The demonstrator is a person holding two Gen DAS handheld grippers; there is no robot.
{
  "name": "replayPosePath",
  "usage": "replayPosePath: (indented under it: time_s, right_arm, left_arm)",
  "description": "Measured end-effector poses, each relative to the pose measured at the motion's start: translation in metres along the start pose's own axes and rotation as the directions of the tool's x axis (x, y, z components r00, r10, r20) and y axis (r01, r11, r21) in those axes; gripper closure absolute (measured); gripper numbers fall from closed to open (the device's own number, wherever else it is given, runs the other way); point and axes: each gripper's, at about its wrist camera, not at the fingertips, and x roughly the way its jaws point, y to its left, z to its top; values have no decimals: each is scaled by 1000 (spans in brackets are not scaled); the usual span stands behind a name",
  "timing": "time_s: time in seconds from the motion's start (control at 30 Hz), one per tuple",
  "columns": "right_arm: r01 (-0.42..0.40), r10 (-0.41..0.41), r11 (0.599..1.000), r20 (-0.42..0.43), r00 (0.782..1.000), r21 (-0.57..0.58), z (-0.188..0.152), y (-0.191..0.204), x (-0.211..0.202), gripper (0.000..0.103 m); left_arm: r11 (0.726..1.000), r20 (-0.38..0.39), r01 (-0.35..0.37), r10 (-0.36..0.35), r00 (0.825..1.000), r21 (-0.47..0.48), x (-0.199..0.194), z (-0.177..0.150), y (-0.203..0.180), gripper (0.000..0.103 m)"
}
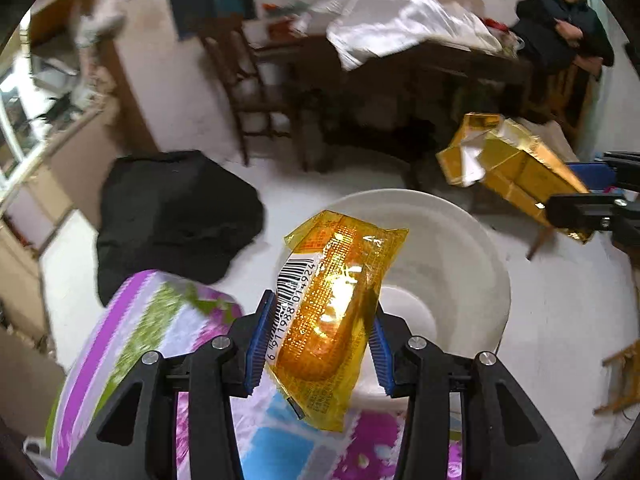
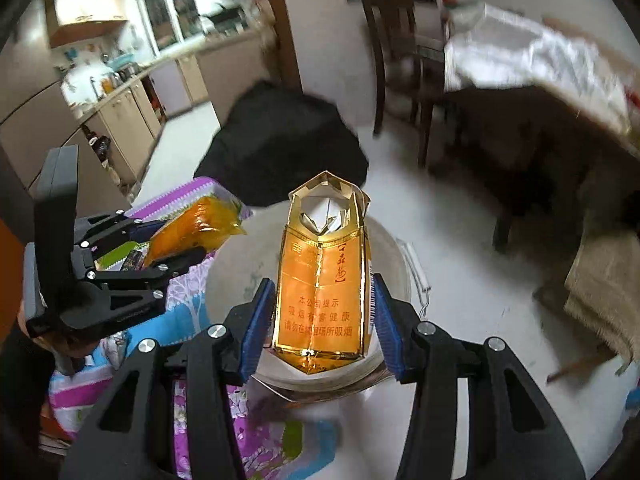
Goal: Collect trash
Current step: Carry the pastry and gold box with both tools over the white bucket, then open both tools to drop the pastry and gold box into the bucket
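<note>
My left gripper is shut on a yellow-orange snack wrapper with a barcode, held over the edge of a white round bin. My right gripper is shut on a gold cigarette pack with its top torn open, held above the same white bin. In the left wrist view the gold pack and the right gripper's fingers show at the right edge. In the right wrist view the left gripper with the wrapper shows at the left.
A floral purple, green and blue cloth lies beside the bin. A black bag sits on the pale floor behind it. A dark table with white plastic, a wooden chair and a seated person are farther back. Kitchen counters run along the left.
</note>
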Motion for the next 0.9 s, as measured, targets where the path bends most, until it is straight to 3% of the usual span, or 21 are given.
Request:
replayPosePath:
  time_s: [0.1, 0.27, 0.9]
  right_arm:
    - [23, -22, 1000, -83, 996, 11, 11, -8, 23, 56]
    - [33, -28, 999, -205, 978, 21, 16, -14, 53, 56]
    - [9, 9, 998, -266, 964, 67, 22, -28, 89, 58]
  left_arm:
    - [999, -50, 46, -46, 998, 12, 28, 15, 0, 58]
    - [998, -112, 37, -31, 993, 52, 59, 15, -3, 58]
    - [999, -155, 48, -50, 987, -13, 94, 0, 12, 58]
